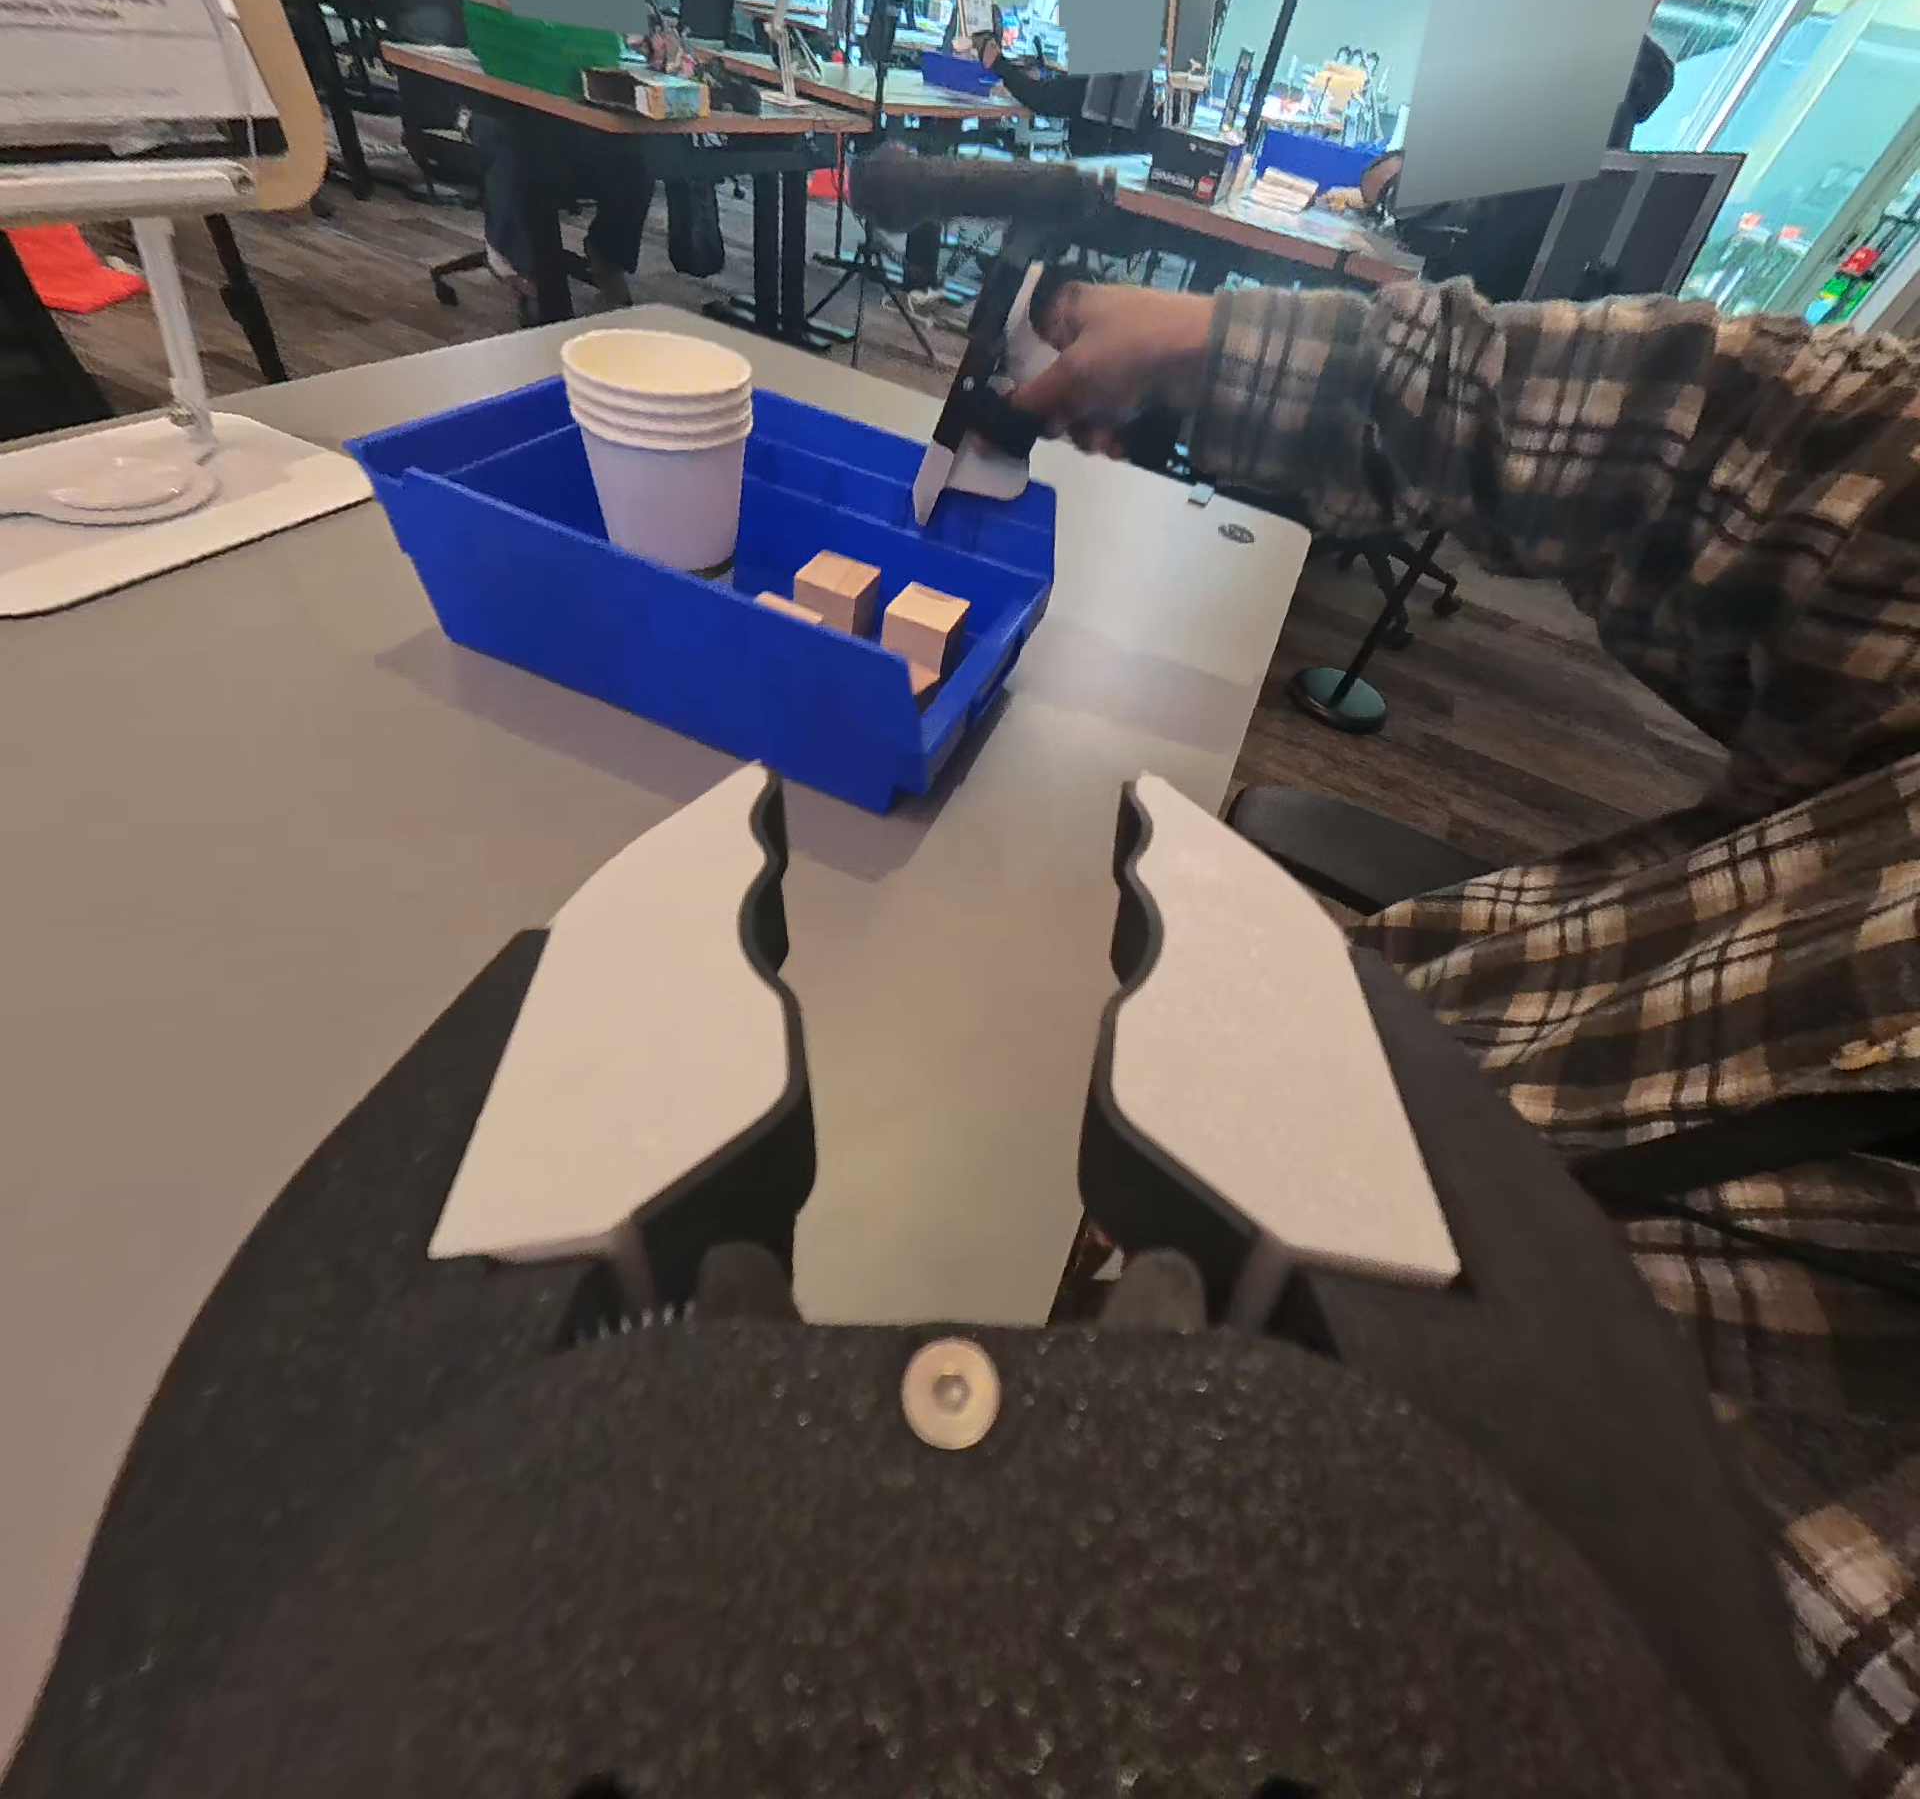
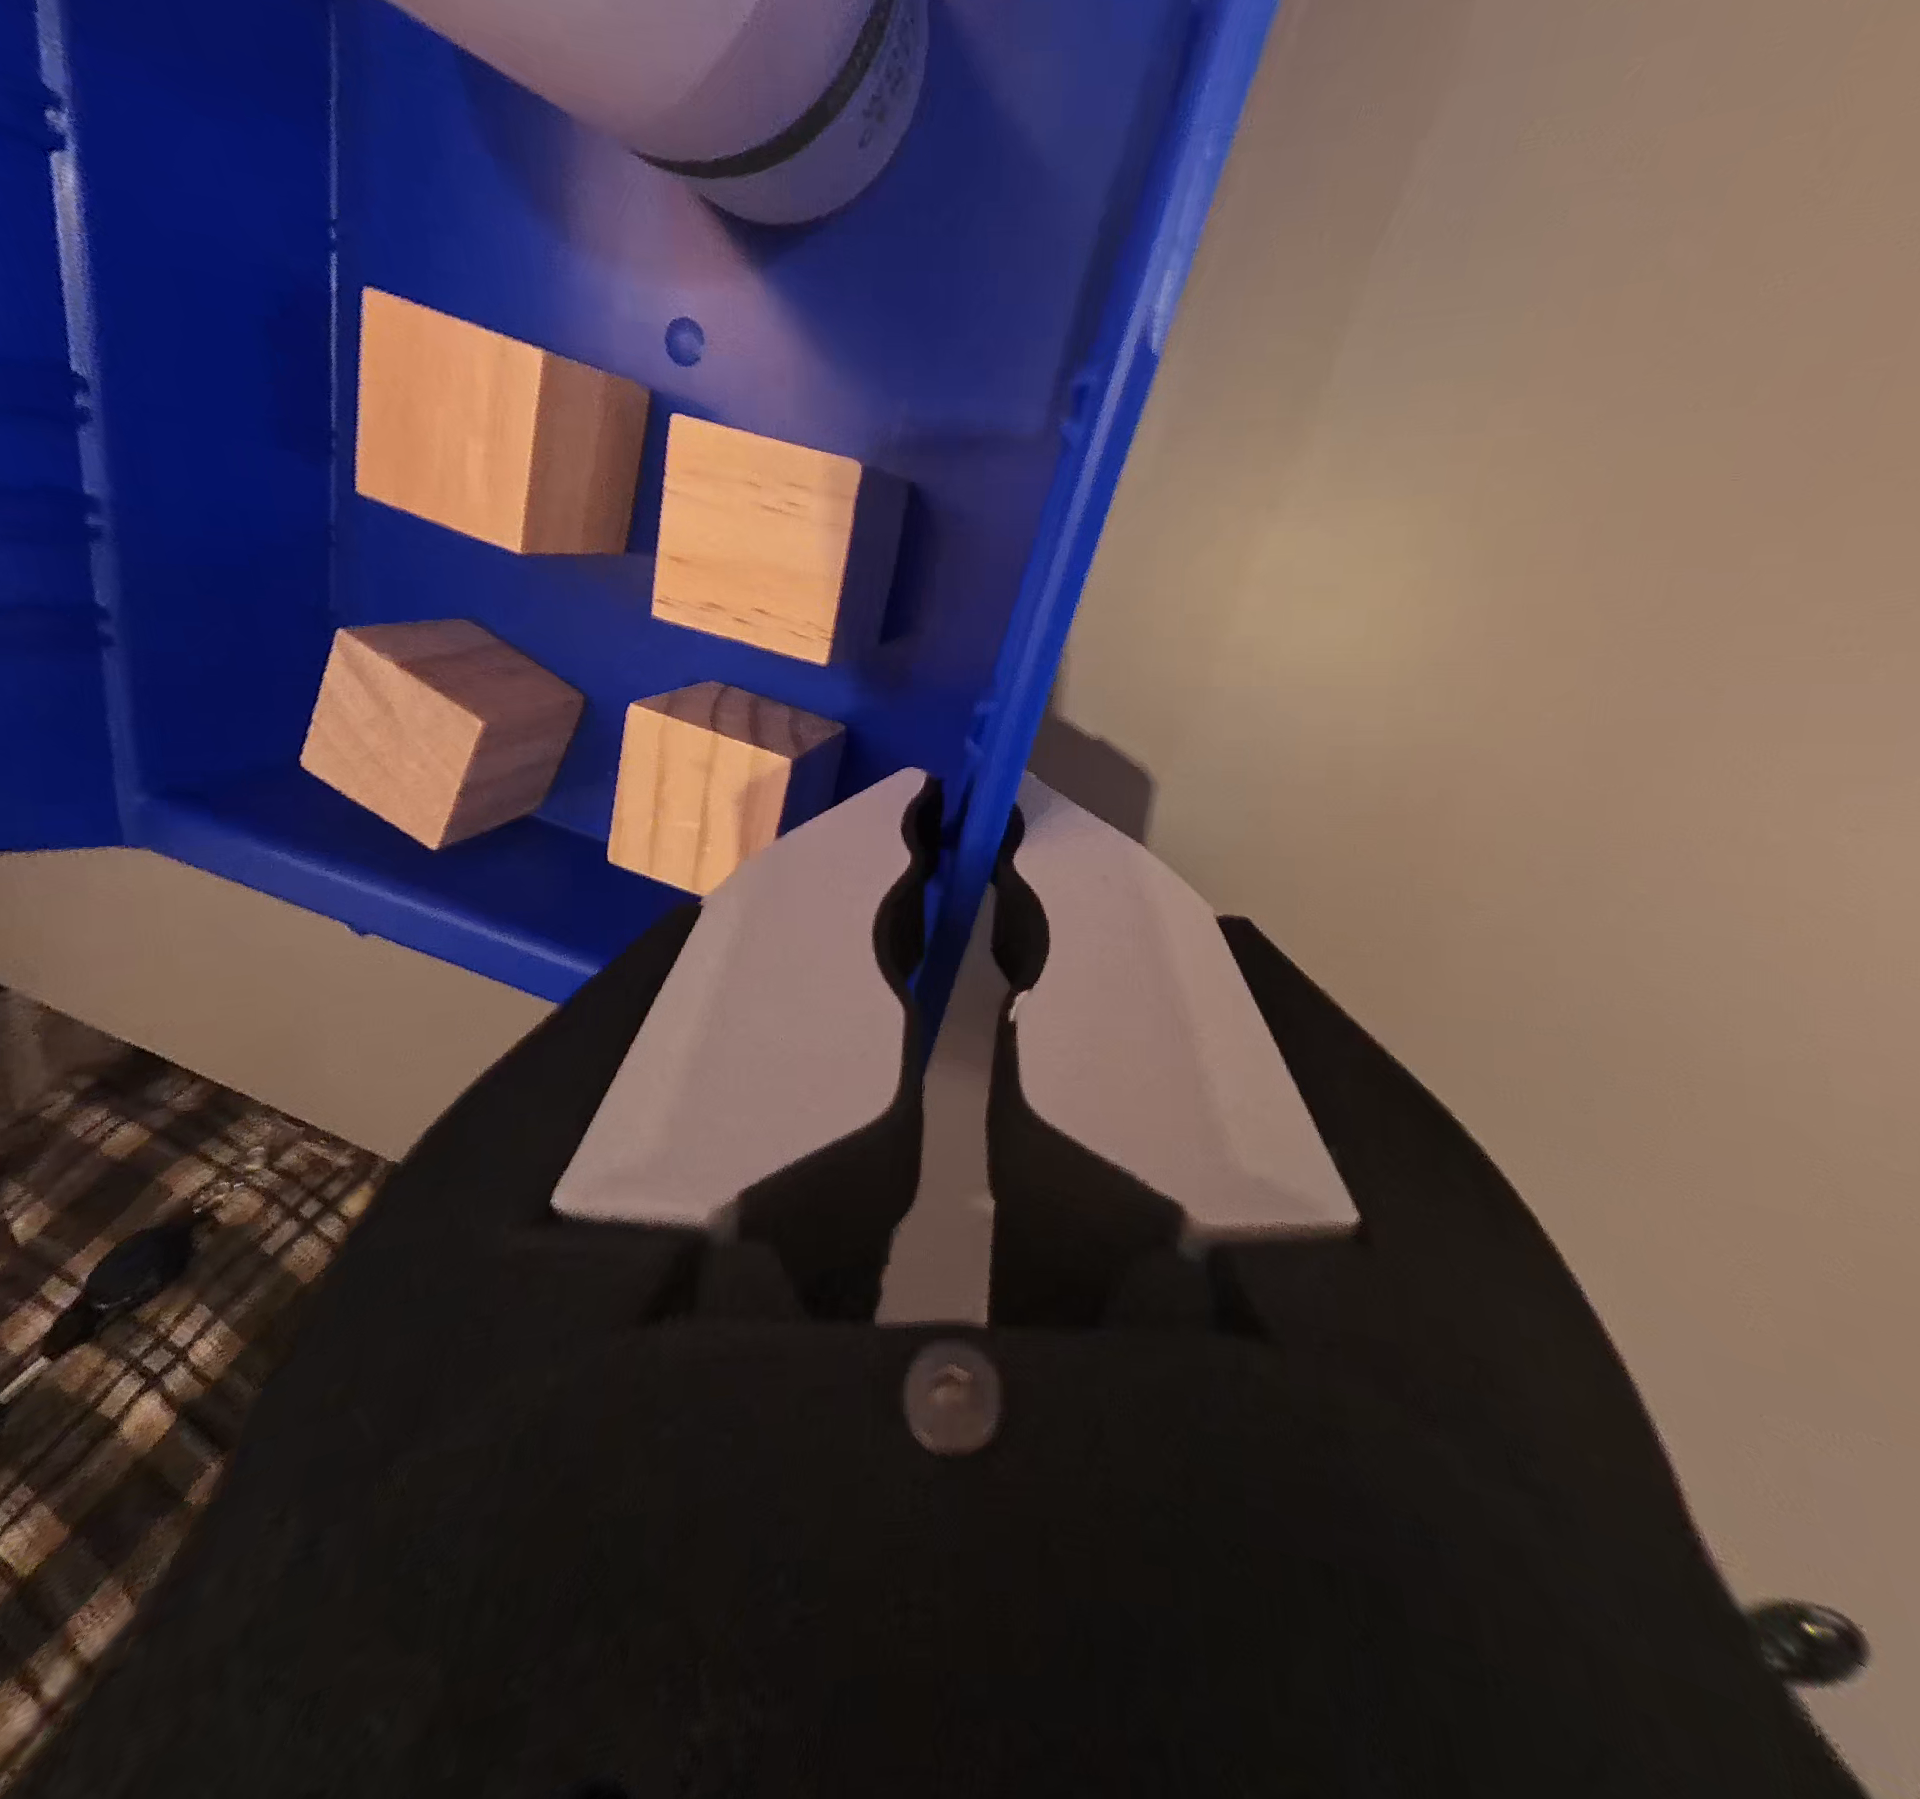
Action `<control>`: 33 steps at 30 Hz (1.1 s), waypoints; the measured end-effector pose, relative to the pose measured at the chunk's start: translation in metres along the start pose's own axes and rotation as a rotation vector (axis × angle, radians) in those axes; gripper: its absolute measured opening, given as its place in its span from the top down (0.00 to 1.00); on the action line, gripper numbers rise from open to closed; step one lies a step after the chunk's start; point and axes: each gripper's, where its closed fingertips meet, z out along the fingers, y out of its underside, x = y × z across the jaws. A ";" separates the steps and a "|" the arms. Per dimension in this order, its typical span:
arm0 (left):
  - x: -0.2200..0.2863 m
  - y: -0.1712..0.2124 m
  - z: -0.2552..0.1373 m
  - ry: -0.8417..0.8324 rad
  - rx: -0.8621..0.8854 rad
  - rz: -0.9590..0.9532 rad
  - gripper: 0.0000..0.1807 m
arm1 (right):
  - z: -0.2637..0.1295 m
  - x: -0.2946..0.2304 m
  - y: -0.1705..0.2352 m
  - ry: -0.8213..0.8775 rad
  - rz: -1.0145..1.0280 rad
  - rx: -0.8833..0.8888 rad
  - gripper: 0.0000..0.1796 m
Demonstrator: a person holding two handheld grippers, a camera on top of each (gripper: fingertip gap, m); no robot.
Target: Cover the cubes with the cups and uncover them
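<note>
Resting on the grey table point(image 1: 260, 814): a blue bin point(image 1: 665, 648), holding a stack of white cups point(image 1: 665, 440) upright and four wooden cubes point(image 2: 499, 419) loose beside it. Pinching the bin's side wall: right gripper point(image 2: 961, 804), fingers nearly together. Hovering short of the bin: left gripper point(image 1: 951, 793), spread wide, holding nothing.

cup stack point(image 2: 644, 14): we see its top cut off, far ahead of the jaws.
lowest cube point(image 2: 696, 793): partly hidden behind our left finger.

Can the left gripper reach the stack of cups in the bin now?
Probably yes. The left gripper is open and empty, and the stack of cups stands upright, high above the blue bin wall, nothing between them.
</note>
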 end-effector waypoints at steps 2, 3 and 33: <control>0.001 -0.006 -0.008 -0.007 0.026 -0.003 0.67 | 0.006 -0.021 -0.006 -0.008 -0.020 0.006 0.96; 0.001 -0.008 -0.012 -0.014 0.035 0.000 0.67 | 0.008 -0.031 -0.009 -0.009 -0.027 0.010 0.96; -0.039 -0.026 -0.128 -0.297 0.174 -0.094 0.67 | 0.079 -0.321 -0.064 -0.050 -0.030 -0.019 0.95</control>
